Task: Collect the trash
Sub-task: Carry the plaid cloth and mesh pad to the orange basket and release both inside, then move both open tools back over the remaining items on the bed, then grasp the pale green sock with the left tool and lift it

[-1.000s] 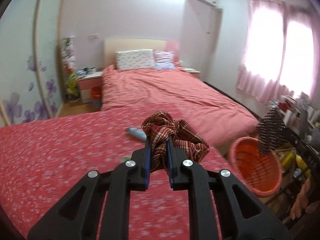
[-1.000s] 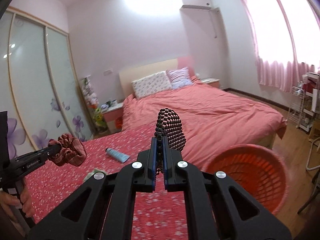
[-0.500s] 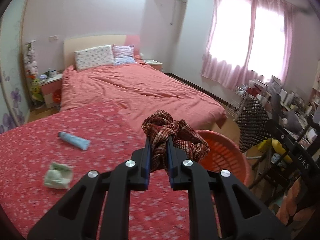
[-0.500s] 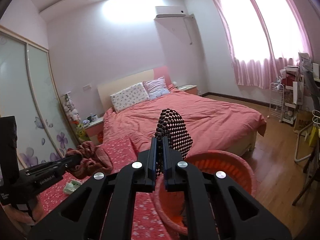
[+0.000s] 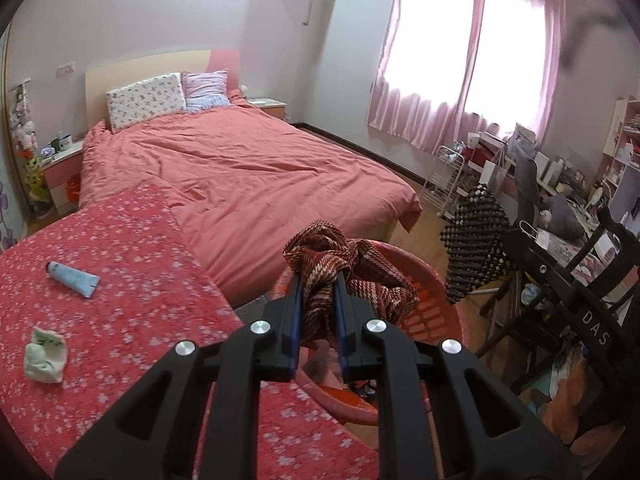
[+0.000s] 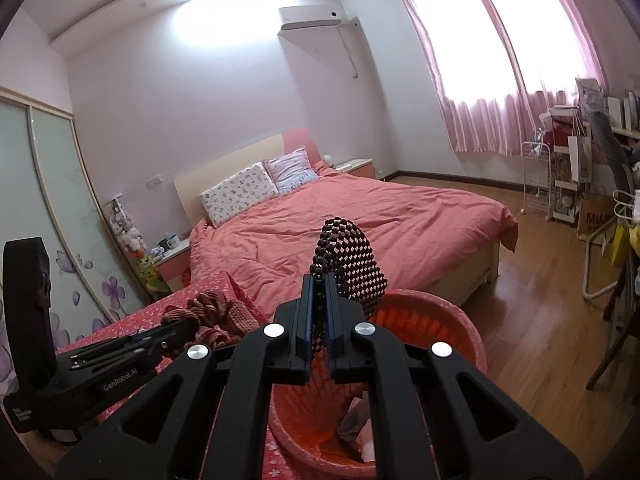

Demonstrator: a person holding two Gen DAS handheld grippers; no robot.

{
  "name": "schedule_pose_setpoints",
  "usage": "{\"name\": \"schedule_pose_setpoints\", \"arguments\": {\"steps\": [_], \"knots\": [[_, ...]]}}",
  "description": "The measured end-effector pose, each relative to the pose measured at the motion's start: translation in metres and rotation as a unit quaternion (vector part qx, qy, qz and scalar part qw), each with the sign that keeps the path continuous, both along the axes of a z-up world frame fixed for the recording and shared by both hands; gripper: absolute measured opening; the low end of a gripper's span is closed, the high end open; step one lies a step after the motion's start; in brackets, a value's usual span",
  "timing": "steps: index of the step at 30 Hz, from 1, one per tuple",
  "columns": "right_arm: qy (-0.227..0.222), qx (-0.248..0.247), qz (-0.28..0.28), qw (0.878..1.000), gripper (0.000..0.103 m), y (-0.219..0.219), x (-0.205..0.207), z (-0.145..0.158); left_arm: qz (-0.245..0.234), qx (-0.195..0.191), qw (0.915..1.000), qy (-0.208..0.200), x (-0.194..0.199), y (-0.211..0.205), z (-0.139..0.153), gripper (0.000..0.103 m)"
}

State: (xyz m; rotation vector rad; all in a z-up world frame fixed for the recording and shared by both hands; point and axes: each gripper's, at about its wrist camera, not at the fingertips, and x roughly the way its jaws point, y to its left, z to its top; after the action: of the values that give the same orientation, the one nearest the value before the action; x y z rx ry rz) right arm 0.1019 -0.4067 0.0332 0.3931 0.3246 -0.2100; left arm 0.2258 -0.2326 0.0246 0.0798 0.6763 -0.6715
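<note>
My left gripper (image 5: 317, 280) is shut on a crumpled red-brown striped cloth (image 5: 352, 276), held over the near rim of the orange basket (image 5: 432, 320). My right gripper (image 6: 319, 280) is shut on a dark checkered cloth (image 6: 348, 260) above the same orange basket (image 6: 440, 328), which holds a few items at its bottom. The checkered cloth (image 5: 476, 252) hangs right of the basket in the left wrist view. In the right wrist view the left gripper (image 6: 180, 326) holds the striped cloth (image 6: 216, 312) at the left. A blue tube (image 5: 74, 279) and a crumpled green-white wad (image 5: 45, 355) lie on the red floral cover (image 5: 120, 300).
A large bed with a salmon duvet (image 5: 248, 172) fills the middle of the room. Cluttered shelves and a desk (image 5: 560, 200) stand at the right under the pink curtains. Wooden floor (image 6: 540, 320) lies right of the basket. Nightstand (image 5: 64, 168) at the left.
Both grippers swung right and down with their cloths. The orange basket went from far right to directly beneath both sets of fingers. The tube and wad slid to the left.
</note>
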Motion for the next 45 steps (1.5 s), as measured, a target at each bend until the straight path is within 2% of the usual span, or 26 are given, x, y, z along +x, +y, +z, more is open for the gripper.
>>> {"name": "schedule_pose_setpoints", "arguments": {"steps": [8,10,12,14,17,21,26,33,40,45], "knots": [[0.025,0.041,-0.002,0.999,0.006,-0.016,0.008,-0.017,-0.014,0.015,0.9996,0.02,0.006,-0.027,-0.024,0.022],[0.037,0.053,-0.003,0.998,0.007,-0.021,0.011,-0.024,-0.011,0.021,0.9994,0.026,0.008,-0.03,-0.031,0.033],[0.046,0.056,-0.004,0.997,0.011,-0.02,0.012,-0.027,-0.007,0.027,0.9991,0.031,0.011,-0.03,-0.038,0.04],[0.056,0.059,-0.008,0.997,0.027,-0.02,0.011,-0.031,0.002,0.033,0.9989,0.033,0.014,-0.027,-0.043,0.046],[0.063,0.056,-0.014,0.996,0.037,-0.017,0.008,-0.031,0.019,0.041,0.9984,0.033,0.018,-0.015,-0.047,0.051],[0.069,0.042,-0.017,0.997,0.044,-0.011,0.008,-0.029,0.051,0.055,0.997,0.018,0.022,0.011,-0.047,0.064],[0.076,0.025,-0.013,0.997,0.052,-0.001,0.009,-0.028,0.098,0.083,0.9917,-0.004,0.024,0.053,-0.047,0.074],[0.09,-0.004,0.005,0.996,0.061,0.024,0.017,-0.03,0.189,0.112,0.9755,-0.003,0.046,0.136,-0.055,0.079],[0.106,-0.022,0.029,0.994,0.063,0.049,0.023,-0.033,0.28,0.134,0.9505,0.003,0.068,0.214,-0.068,0.079],[0.115,-0.026,0.041,0.992,0.063,0.062,0.027,-0.034,0.307,0.126,0.9428,0.031,0.08,0.242,-0.08,0.077]]}}
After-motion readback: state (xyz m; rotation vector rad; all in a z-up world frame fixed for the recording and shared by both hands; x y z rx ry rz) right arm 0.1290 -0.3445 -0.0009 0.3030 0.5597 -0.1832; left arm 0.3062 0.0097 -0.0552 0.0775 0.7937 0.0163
